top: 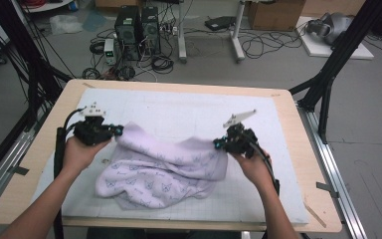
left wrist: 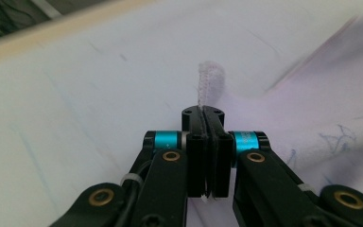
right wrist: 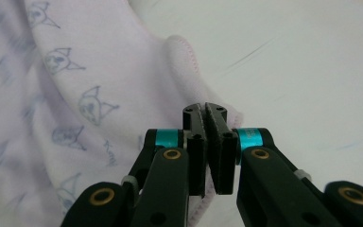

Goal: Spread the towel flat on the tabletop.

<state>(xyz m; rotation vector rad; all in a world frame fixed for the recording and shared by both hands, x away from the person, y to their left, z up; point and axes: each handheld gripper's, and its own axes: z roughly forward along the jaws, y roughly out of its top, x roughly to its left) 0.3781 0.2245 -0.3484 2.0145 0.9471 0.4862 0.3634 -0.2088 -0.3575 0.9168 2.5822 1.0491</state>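
The garment [top: 161, 172] is pale lilac, soft and thick, printed all over with small blue-grey cat faces, and edged with a stitched hem. It lies crumpled near the middle of the white mat [top: 189, 112], its upper edge lifted and stretched between the two grippers while the lower folds sag in a heap on the mat toward the person's side. In the left gripper view a short loop of white hem [left wrist: 210, 82] stands up just beyond the jaw tips, and lilac cloth spreads off to the right. In the right gripper view a rolled hem with pink stitching [right wrist: 184, 61] curves up to the jaws.

The left gripper [top: 117, 130] is closed tight on the cloth's left corner. The right gripper [top: 219, 144] is clamped on the opposite edge. Each is held in a hand. The mat covers a light wooden worktop [top: 49, 134].
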